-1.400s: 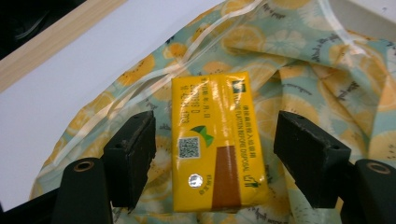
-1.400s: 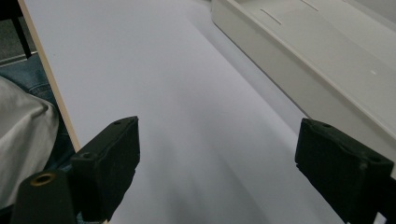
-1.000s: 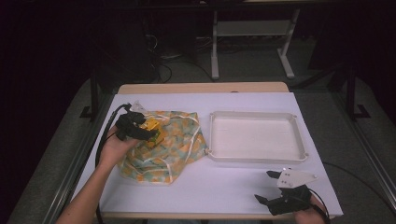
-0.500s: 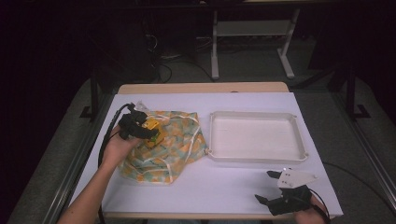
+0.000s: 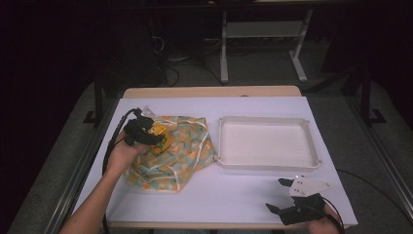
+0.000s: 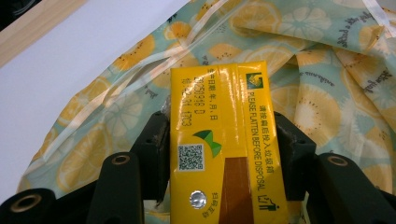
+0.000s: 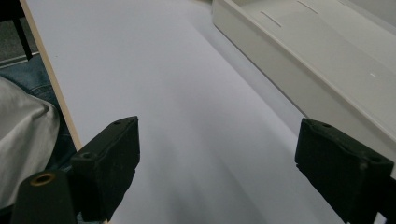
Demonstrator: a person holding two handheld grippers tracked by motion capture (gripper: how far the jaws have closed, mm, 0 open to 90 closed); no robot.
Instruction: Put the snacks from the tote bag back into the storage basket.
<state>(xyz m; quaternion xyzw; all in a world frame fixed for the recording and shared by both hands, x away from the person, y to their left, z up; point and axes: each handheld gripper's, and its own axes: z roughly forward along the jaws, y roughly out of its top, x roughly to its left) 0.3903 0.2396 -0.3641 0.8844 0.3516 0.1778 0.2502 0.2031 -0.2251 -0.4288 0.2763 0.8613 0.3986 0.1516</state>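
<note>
Your left tongs (image 6: 223,154) have just been closing and now squeeze the yellow juice box (image 6: 226,140) over the fruit bag (image 5: 180,151). Your right tongs (image 5: 285,197) wait wide open at five o'clock. The white tray (image 5: 269,163) at three o'clock has nothing in it, so the box has yet to go anywhere.

Glossy yellow carton (image 6: 227,140), printed and smooth. Thin lemon-print cloth bag (image 5: 182,153), soft and creased. Matt white plastic tray (image 5: 267,163). Smooth matt white tabletop (image 5: 229,190), pale wooden edging.
</note>
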